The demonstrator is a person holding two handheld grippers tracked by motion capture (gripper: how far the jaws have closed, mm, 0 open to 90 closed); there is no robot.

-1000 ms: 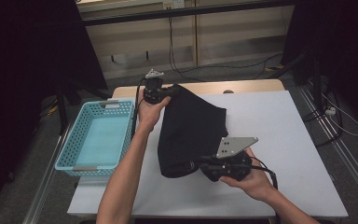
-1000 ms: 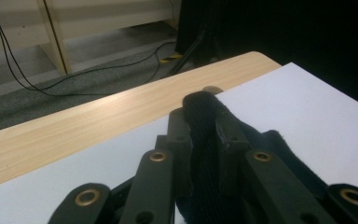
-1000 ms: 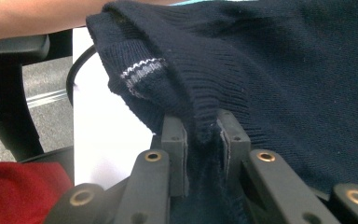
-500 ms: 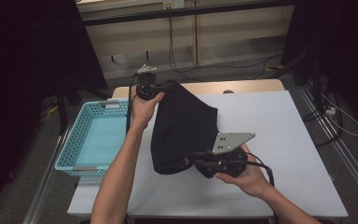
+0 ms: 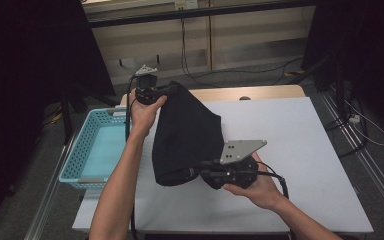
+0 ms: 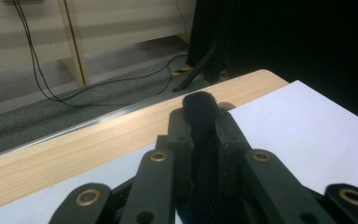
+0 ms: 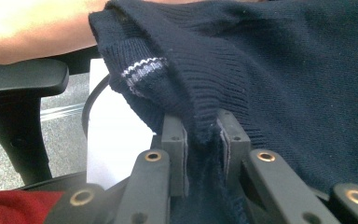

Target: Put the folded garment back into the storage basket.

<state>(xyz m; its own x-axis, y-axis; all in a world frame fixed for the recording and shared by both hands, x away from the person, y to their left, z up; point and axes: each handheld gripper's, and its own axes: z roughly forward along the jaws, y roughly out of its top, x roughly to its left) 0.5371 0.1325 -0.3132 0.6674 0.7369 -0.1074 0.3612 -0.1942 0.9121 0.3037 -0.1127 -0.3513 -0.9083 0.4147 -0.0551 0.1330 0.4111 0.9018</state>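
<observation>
Both pairs of jaws are pinched tight on the same dark knitted garment (image 5: 187, 132), with only cloth between them. In the left gripper view, the left gripper (image 6: 200, 123) has its jaws pressed on a narrow fold of black knit that stands up between the tips and bulges just past them; beyond it lie the wooden edge (image 6: 74, 144) of the counter and the white counter (image 6: 317, 135) surface. In the right gripper view, the right gripper (image 7: 203, 135) clamps a bunched piece of ribbed navy hem, and a cuff or edge with a thin white stripe (image 7: 142, 70) hangs just above and to the left of the jaws.

From the high view, the left gripper (image 5: 152, 92) is held at the far left corner of the counter (image 5: 300, 145), raised, with the garment's top end caught in it. The right gripper (image 5: 205, 175), carrying its grey three-cornered plate (image 5: 242, 150), sits near the front of the counter and holds the garment's lower end. The cloth stretches between the two as a dark sheet, slanting from far left down to the near middle. A light blue basket (image 5: 80, 150) stands just beside the counter's left edge, near the person's left forearm (image 5: 125, 165).
</observation>
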